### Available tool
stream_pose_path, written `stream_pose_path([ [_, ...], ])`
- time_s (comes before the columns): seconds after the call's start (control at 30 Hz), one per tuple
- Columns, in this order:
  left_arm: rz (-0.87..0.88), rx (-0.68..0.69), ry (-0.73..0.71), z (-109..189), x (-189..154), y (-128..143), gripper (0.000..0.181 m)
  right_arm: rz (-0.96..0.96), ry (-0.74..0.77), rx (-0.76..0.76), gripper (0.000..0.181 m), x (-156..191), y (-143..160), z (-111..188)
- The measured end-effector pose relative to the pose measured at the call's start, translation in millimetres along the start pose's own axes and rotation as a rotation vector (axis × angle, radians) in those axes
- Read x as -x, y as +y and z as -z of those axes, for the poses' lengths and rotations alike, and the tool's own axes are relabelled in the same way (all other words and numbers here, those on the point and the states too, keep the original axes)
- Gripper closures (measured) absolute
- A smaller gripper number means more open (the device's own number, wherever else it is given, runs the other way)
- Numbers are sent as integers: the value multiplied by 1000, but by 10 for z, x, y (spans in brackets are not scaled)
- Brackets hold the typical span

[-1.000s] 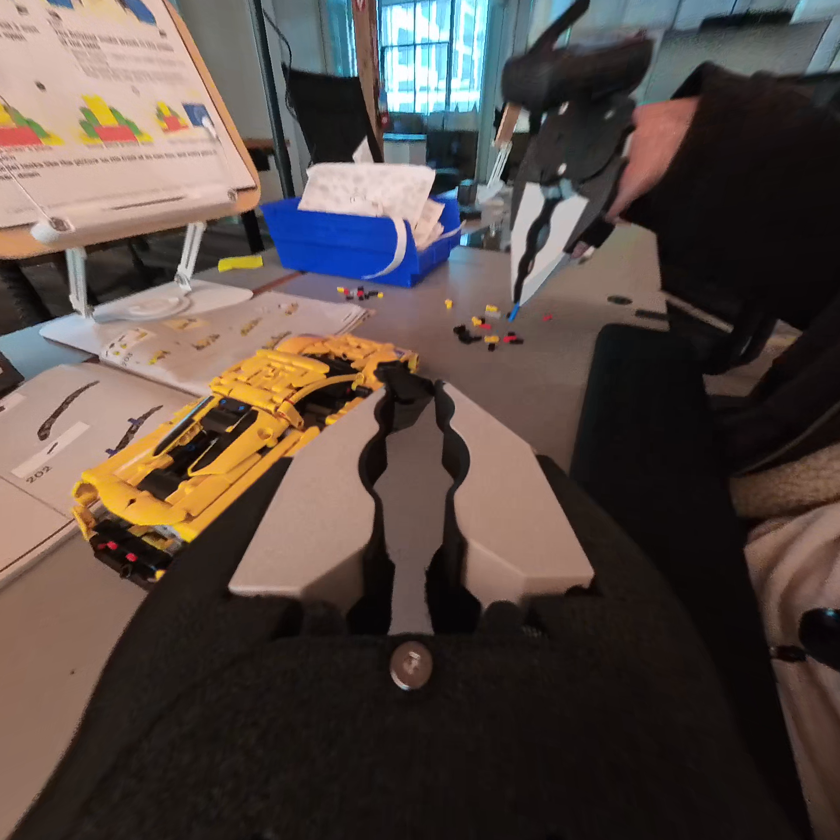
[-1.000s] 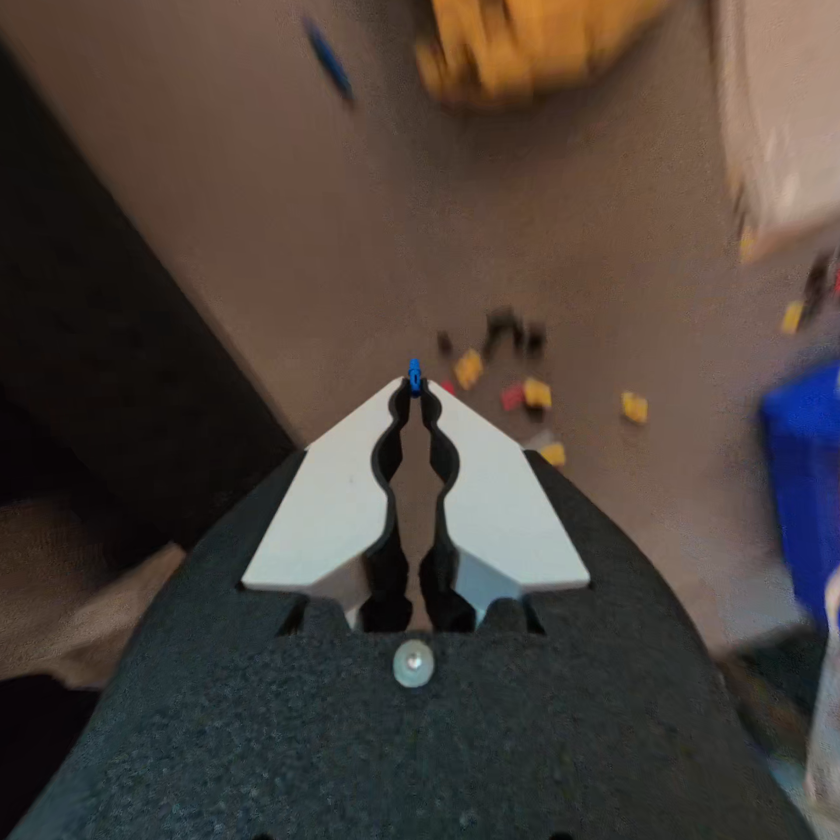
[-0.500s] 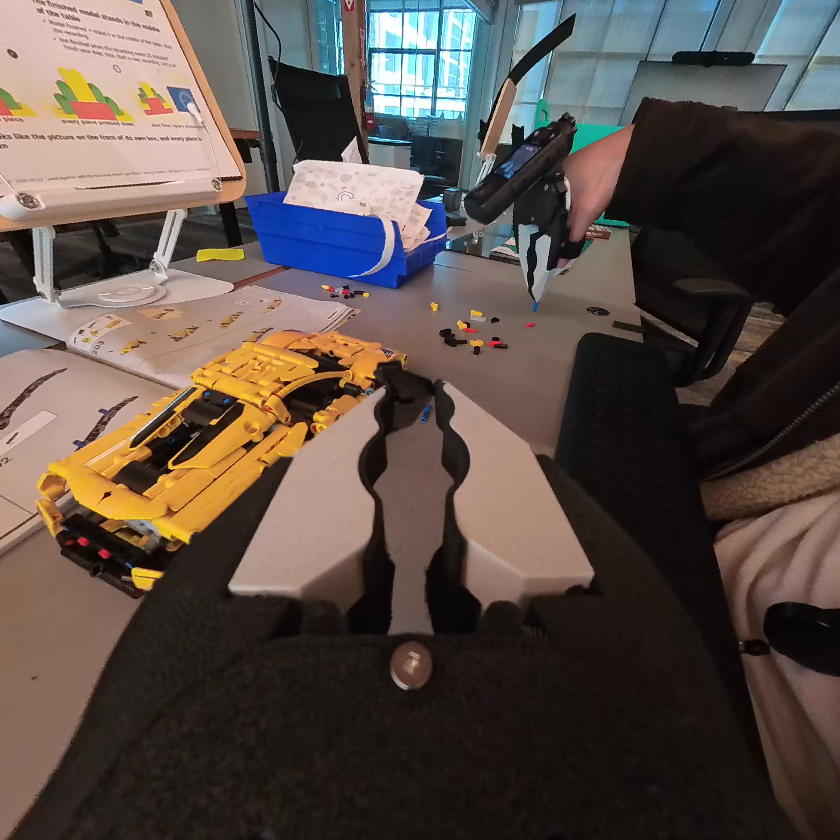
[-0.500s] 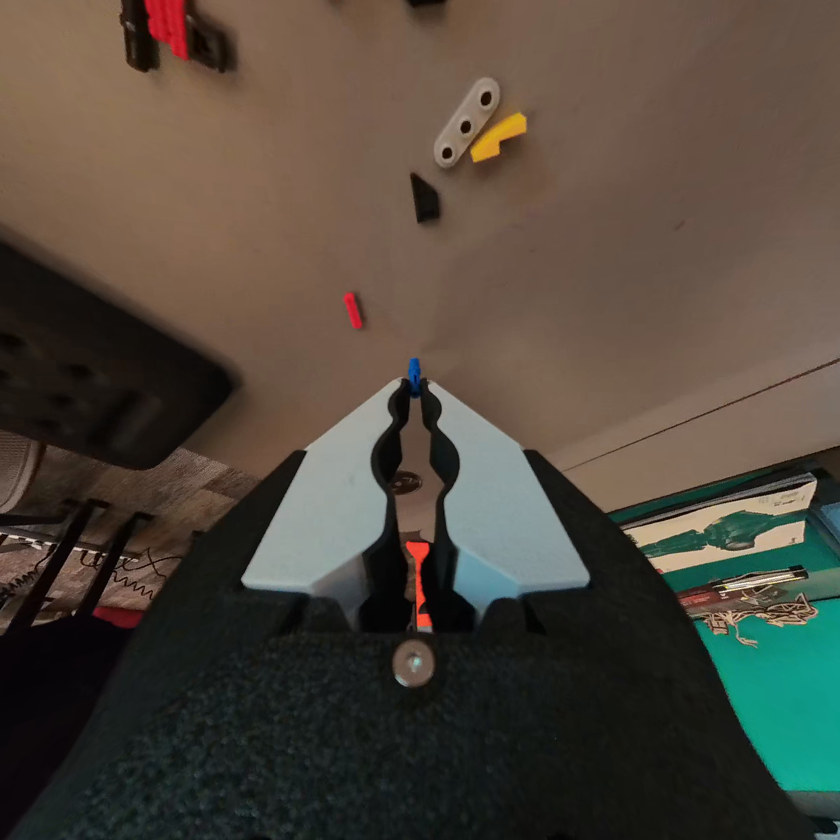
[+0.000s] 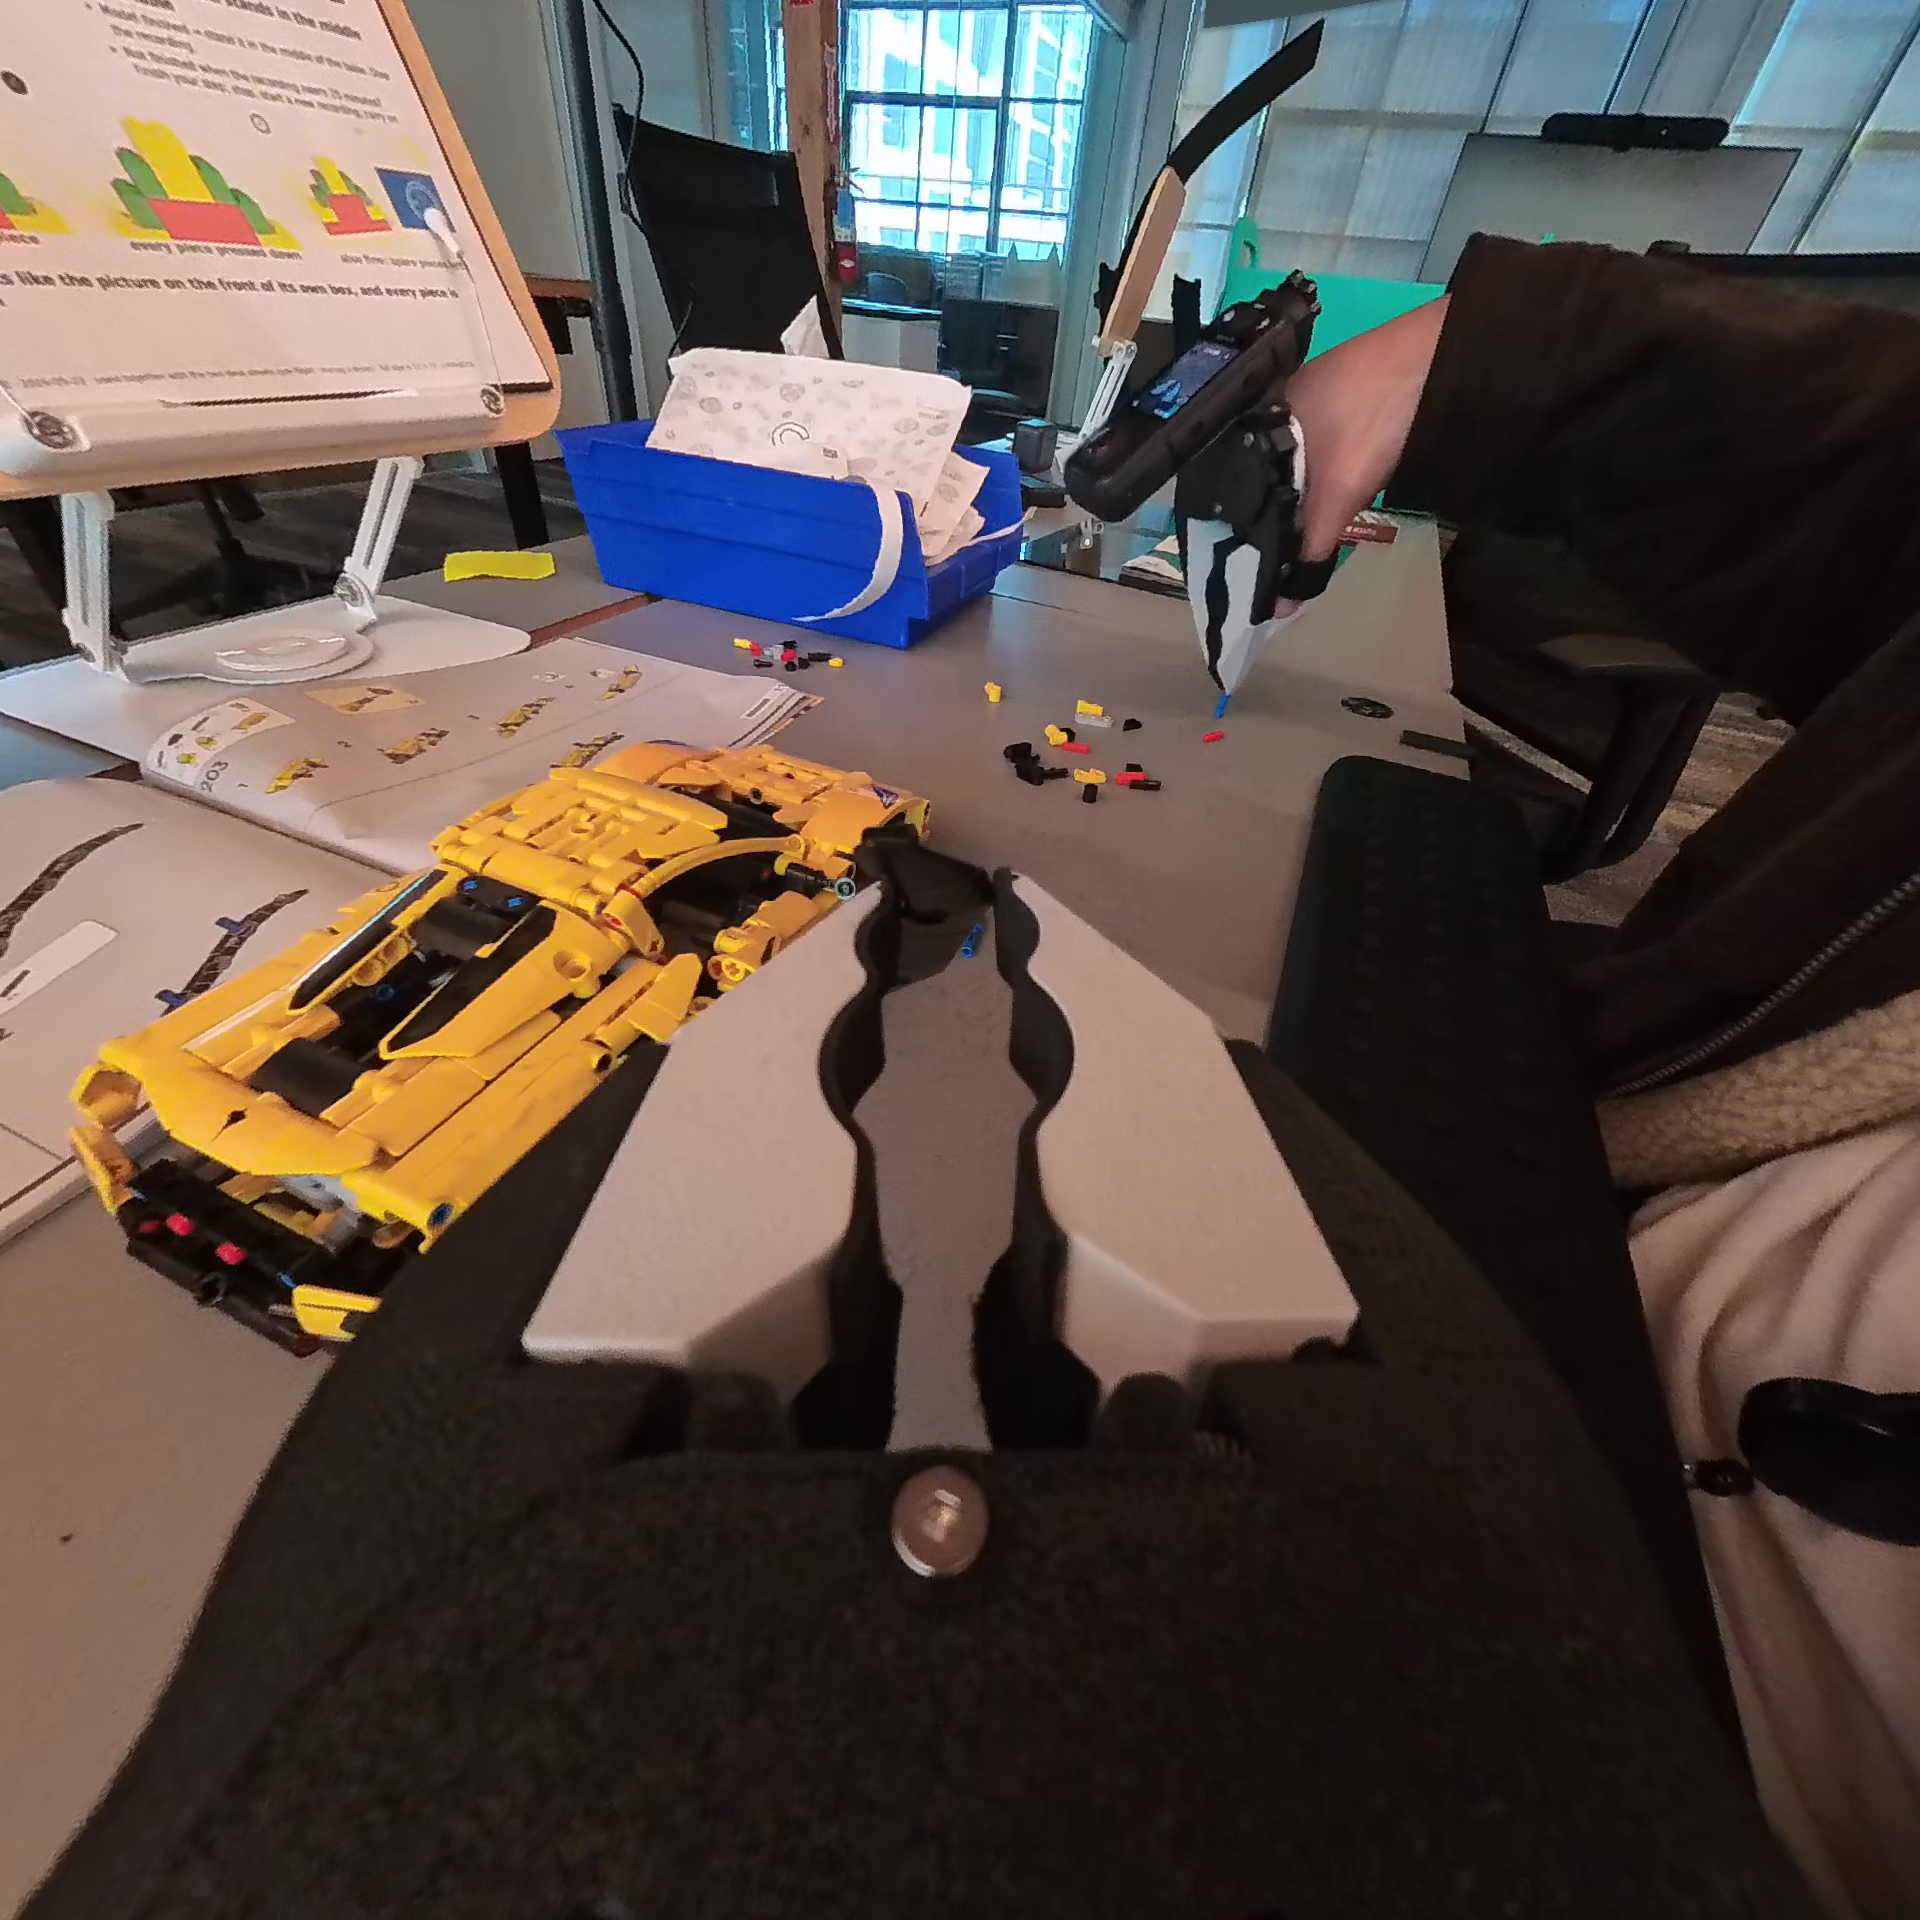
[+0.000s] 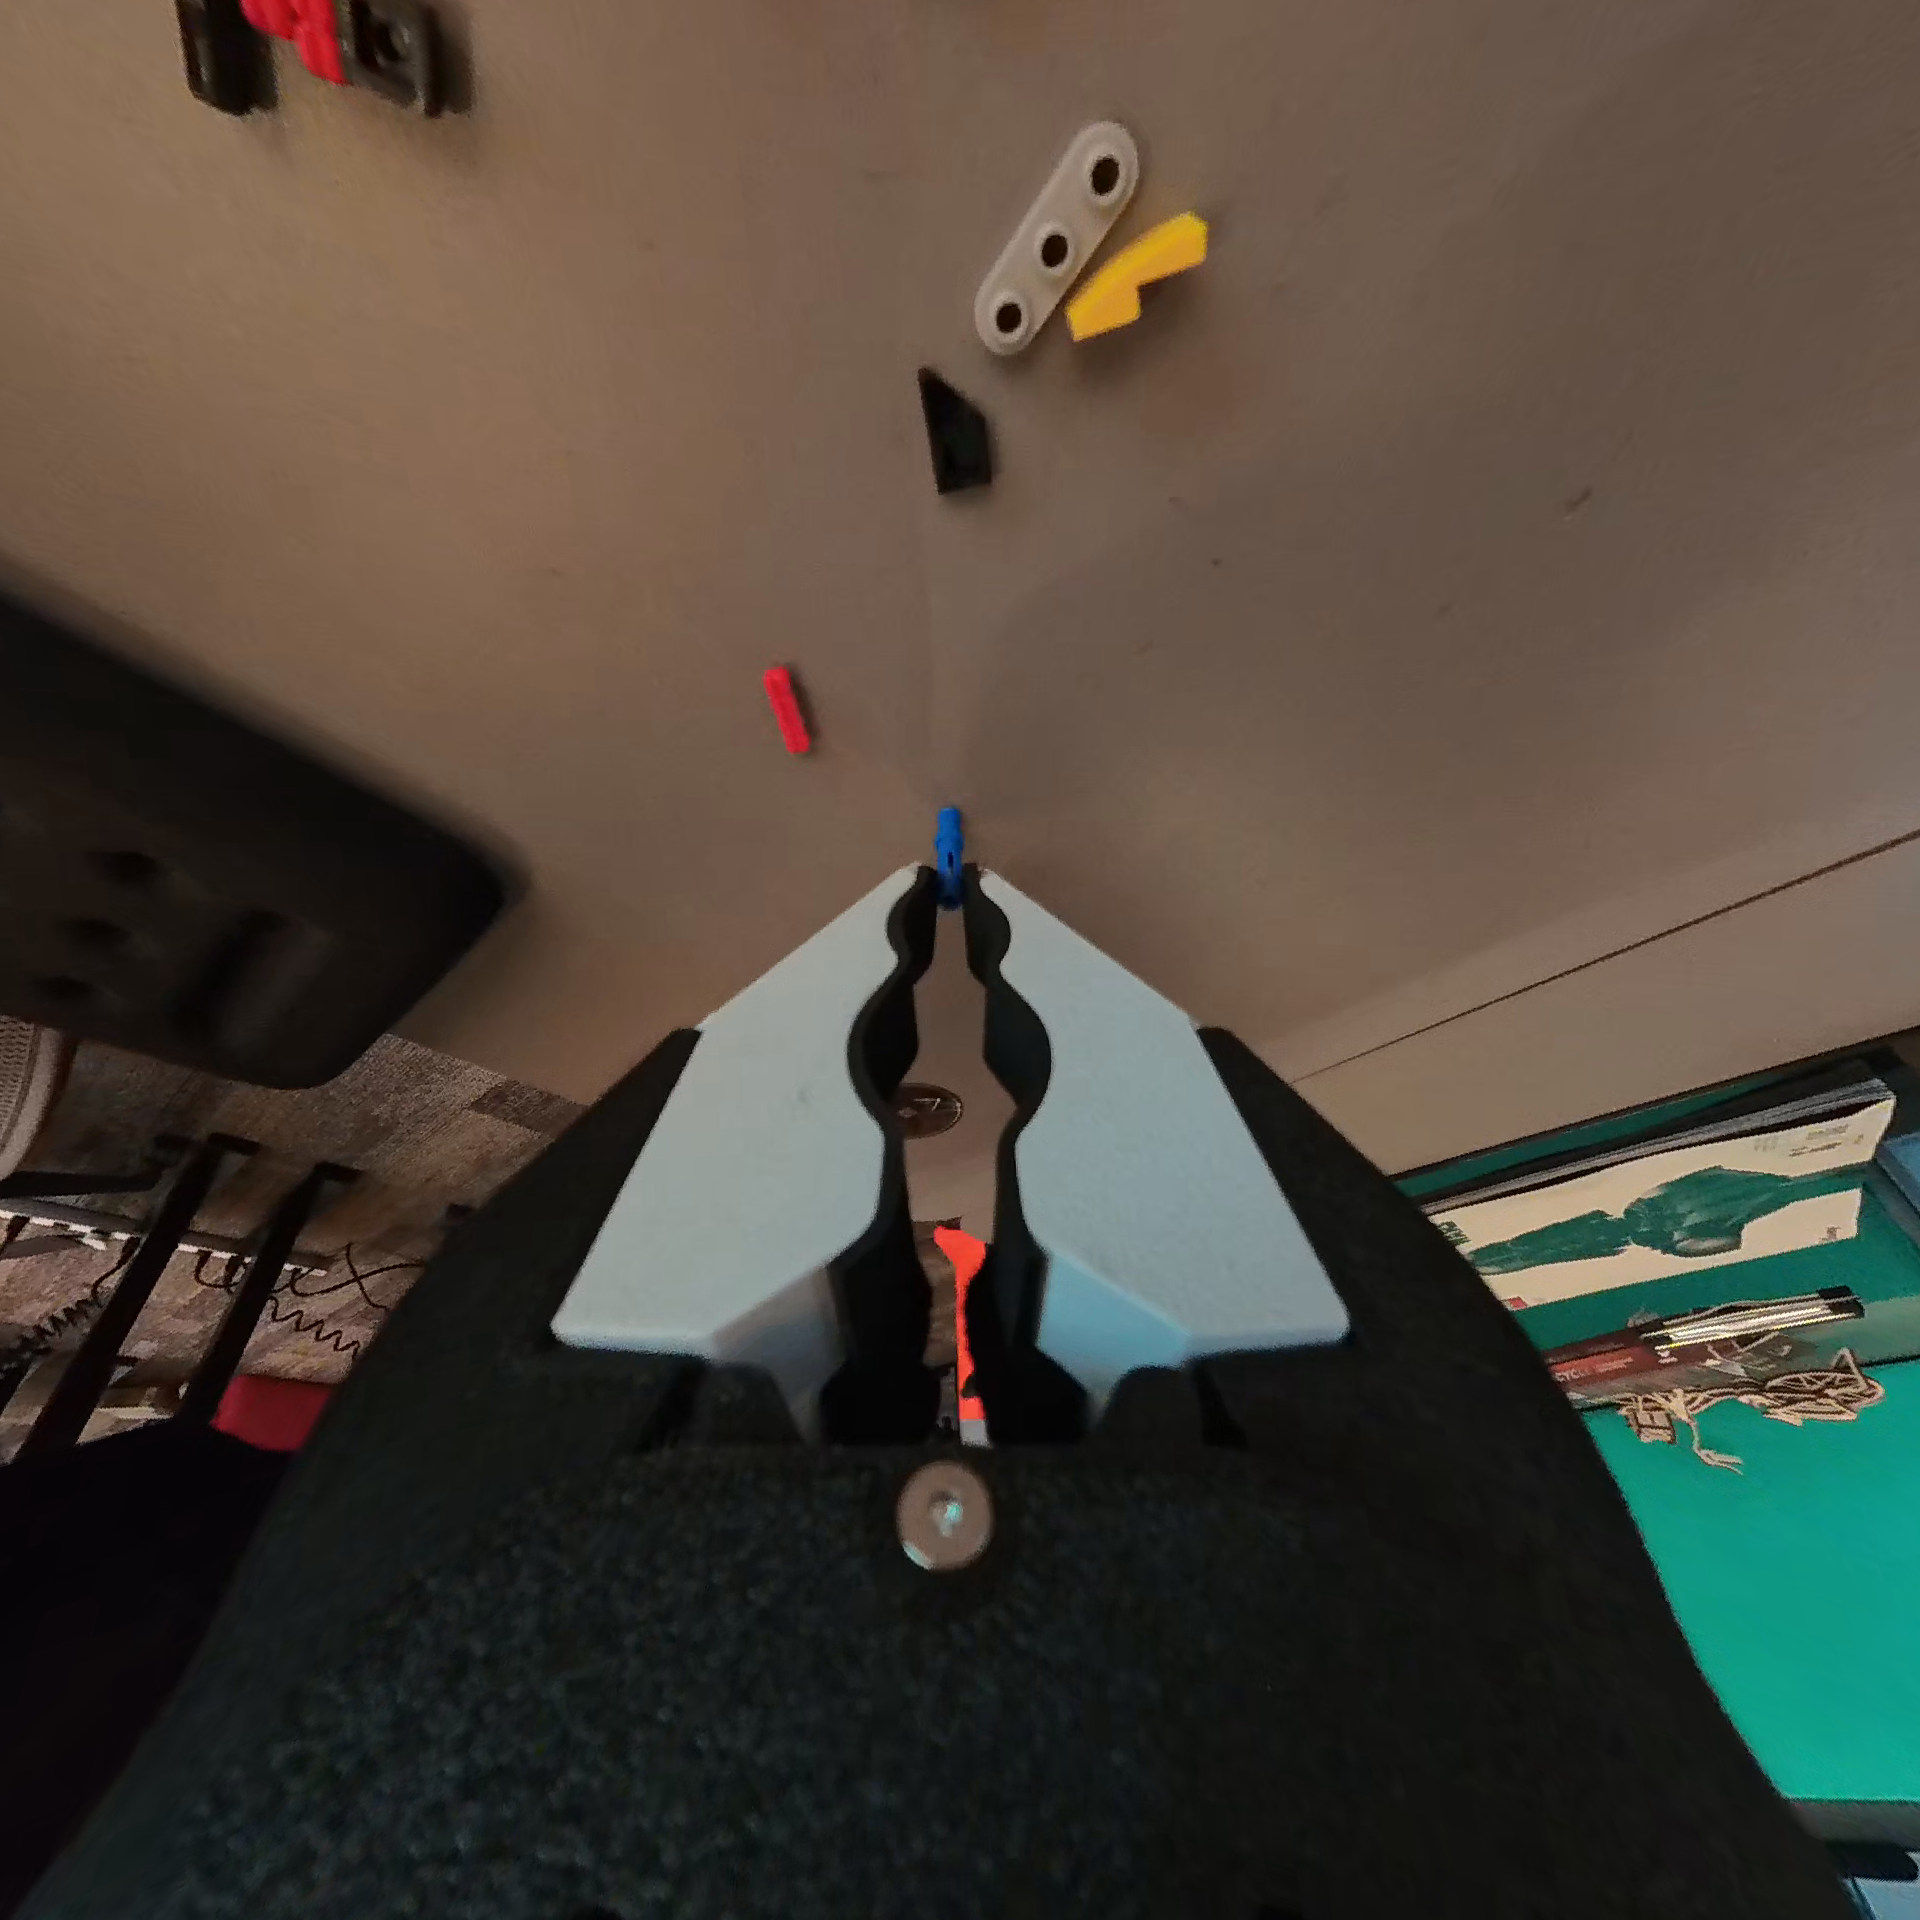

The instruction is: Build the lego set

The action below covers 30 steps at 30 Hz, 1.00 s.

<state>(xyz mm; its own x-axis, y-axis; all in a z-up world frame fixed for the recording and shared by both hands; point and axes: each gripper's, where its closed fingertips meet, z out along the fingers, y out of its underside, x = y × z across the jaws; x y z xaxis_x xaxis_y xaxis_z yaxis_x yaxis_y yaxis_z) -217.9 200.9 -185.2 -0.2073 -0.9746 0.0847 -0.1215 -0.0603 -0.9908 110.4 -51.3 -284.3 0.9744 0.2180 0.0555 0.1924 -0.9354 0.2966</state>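
The yellow lego car (image 5: 499,977) lies on the grey table, left of my left gripper (image 5: 928,883). The left gripper is shut on a small black piece (image 5: 914,873), held by the car's near right corner. My right gripper (image 6: 948,873) is shut on a small blue pin (image 6: 948,842) and points straight down, with the pin's tip at the table surface. In the left wrist view the right gripper (image 5: 1224,681) stands at the far right, just beyond the loose pieces (image 5: 1081,753). A red pin (image 6: 787,709), a black wedge (image 6: 956,431), a grey three-hole beam (image 6: 1055,251) and a yellow piece (image 6: 1135,275) lie near it.
A blue bin (image 5: 769,540) with paper bags stands at the back. Open instruction booklets (image 5: 436,727) lie behind and left of the car, under a sheet on a stand (image 5: 239,208). A black chair (image 5: 1434,987) stands at the table's right edge. A green mat (image 6: 1766,1507) lies beyond that edge. The left gripper's tips are roughly 45 cm from the right gripper's.
My right gripper has swung with the blue pin from over the loose pieces to the table's right side and come down to the surface. My left gripper has barely moved.
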Motion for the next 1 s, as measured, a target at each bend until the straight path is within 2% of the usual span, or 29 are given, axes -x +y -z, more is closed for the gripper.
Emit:
stream_pose_path([
  [0.4, -3, 4, 1, -5, -1, 9, 164, -1, -4, 8, 174, -4, -5, -21],
  [0.57, -3, 2, 2, -4, -1, 6, 164, -2, 0, -19, 167, -20, -28, 2],
  [0.67, -3, 0, -2, 2, 6, 5, 164, 7, -2, -140, 162, -23, -48, 84],
  [0.77, -3, -5, -8, 7, 21, 0, 164, -38, 51, -402, 162, -144, -52, 254],
  [0.83, 2, -5, -1, 2, 12, 1, 164, -90, 29, -561, 156, -140, -35, 312],
  [0.9, 0, -4, 5, -6, 0, 3, 164, -115, -8, -626, 155, -73, 8, 263],
  [1.0, 2, 2, 8, -14, -8, 15, 164, -101, -11, -631, 156, 0, 37, 123],
])
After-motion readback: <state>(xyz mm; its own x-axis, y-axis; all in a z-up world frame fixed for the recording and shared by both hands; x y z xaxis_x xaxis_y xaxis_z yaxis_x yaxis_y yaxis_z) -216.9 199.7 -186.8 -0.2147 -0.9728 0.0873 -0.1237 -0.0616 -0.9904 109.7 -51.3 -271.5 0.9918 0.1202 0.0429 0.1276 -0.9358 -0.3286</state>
